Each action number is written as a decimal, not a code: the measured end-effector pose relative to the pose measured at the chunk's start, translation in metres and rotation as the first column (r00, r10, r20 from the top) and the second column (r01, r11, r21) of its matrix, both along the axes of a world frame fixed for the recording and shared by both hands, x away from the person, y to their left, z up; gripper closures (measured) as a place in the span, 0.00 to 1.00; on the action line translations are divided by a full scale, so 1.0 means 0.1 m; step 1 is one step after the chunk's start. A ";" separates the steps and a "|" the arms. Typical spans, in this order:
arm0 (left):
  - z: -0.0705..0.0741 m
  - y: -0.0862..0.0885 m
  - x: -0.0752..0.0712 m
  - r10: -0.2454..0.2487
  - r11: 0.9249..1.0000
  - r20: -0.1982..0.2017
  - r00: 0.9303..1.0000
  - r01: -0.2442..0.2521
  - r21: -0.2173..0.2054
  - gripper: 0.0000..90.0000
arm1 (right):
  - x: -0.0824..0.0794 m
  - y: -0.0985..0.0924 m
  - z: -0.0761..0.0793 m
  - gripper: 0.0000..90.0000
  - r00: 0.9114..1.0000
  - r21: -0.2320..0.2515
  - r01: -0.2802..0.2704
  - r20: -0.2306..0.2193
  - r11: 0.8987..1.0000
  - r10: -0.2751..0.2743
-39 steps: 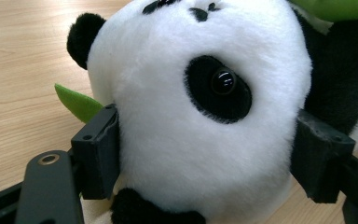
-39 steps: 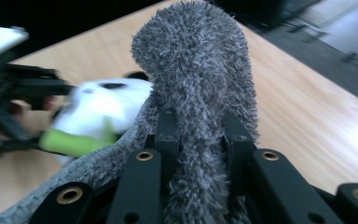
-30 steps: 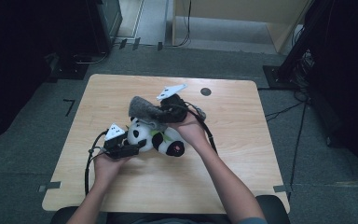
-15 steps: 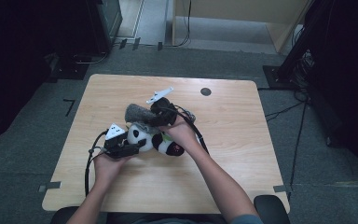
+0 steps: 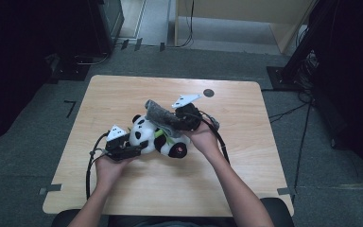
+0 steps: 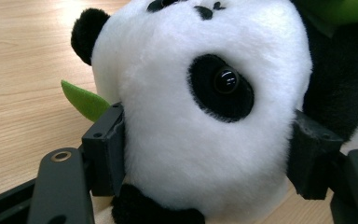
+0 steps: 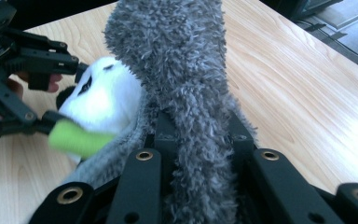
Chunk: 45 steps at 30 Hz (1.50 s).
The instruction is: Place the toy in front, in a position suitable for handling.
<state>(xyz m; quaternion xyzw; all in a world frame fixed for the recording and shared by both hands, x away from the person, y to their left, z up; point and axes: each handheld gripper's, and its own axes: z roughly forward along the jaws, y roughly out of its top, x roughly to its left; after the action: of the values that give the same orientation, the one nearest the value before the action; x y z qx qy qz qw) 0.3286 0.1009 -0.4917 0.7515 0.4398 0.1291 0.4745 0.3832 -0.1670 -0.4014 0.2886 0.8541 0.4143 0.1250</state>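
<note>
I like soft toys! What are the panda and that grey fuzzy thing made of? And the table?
The panda toy looks like short, dense plush, white and black, with a glossy, probably plastic eye. The grey fuzzy cloth, maybe a sock, looks like shaggy fleece or chenille with loose curly fibres. The table looks like pale wood or a wood-look laminate, smooth with grain lines and a soft sheen.

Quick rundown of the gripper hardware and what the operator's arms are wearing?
Both the left gripper and the right gripper are black, with flat linkage bars set with brass-coloured rivets and blocky black jaws. Each carries a pale three-cornered plate on top. A black cable loops from the left one; another trails from the right. The forearms are bare, with no sleeves or gloves in view.
</note>
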 end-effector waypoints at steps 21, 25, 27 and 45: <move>0.00 0.01 0.00 0.005 1.000 -0.003 1.000 -0.005 -0.005 0.29 | -0.36 -0.46 -0.12 0.83 1.000 -0.063 0.017 0.010 0.998 -0.016; 0.00 0.01 0.00 0.002 1.000 -0.002 1.000 -0.002 -0.004 0.29 | -0.37 -0.66 -0.20 0.83 0.998 -0.047 0.057 -0.018 0.997 -0.058; 0.00 0.01 0.00 0.002 1.000 -0.001 1.000 -0.002 -0.003 0.29 | -0.37 -0.73 -0.25 0.82 0.997 -0.043 0.073 -0.022 0.996 -0.074; 0.00 0.00 -0.01 -0.010 1.000 0.014 1.000 0.010 0.004 0.26 | -0.48 -0.76 0.08 0.84 0.998 0.050 0.050 0.041 0.997 -0.052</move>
<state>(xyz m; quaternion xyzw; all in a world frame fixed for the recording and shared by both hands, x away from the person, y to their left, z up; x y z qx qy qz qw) 0.3275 0.1008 -0.4922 0.7537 0.4322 0.1330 0.4769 0.3348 -0.2428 -0.3930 0.3047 0.8331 0.4379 0.1463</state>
